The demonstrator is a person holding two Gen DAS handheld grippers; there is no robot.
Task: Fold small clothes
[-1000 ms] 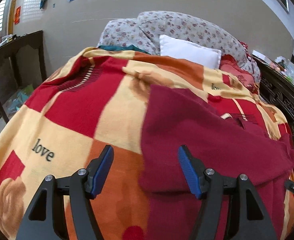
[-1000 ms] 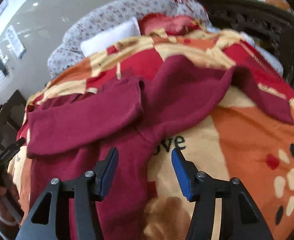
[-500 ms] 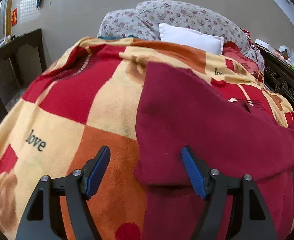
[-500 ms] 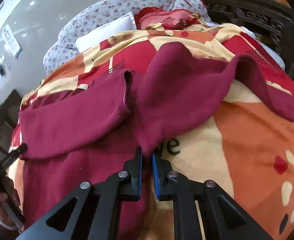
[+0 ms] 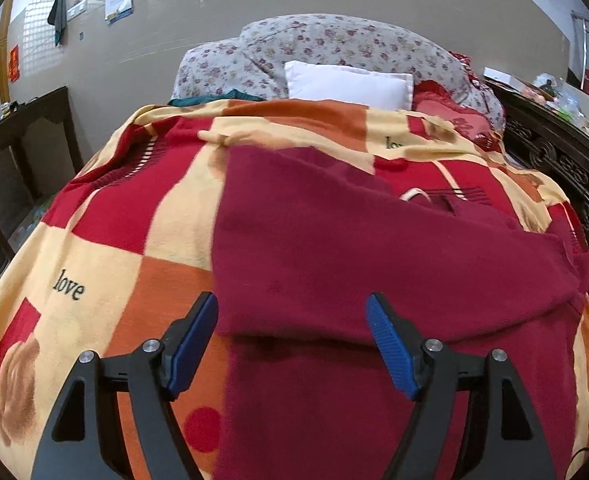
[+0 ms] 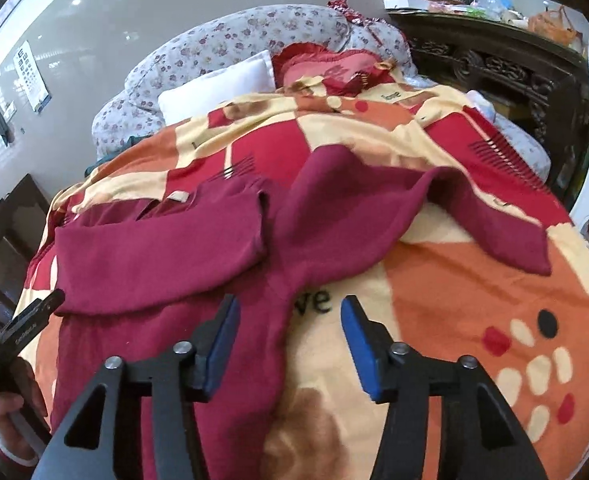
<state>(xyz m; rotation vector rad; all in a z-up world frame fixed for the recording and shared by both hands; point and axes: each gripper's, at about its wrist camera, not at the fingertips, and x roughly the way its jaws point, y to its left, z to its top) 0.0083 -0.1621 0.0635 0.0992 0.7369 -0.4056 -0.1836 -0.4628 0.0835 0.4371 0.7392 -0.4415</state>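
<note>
Blanket (image 6: 434,320); garment (image 6: 166,256) beyond spread jaws.

hidden: white pillow (image 5: 346,84) base behind blanket (image 5: 106,240) | cut off: garment (image 5: 374,420) hem

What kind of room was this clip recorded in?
Most likely a home bedroom. A bed covered by a checked blanket has a white pillow and floral bedding at its head, with a carved dark wooden frame beside it. A maroon garment lies spread on the blanket.

Home bedroom: blanketed bed (image 5: 134,216), pillows (image 5: 348,84).
</note>
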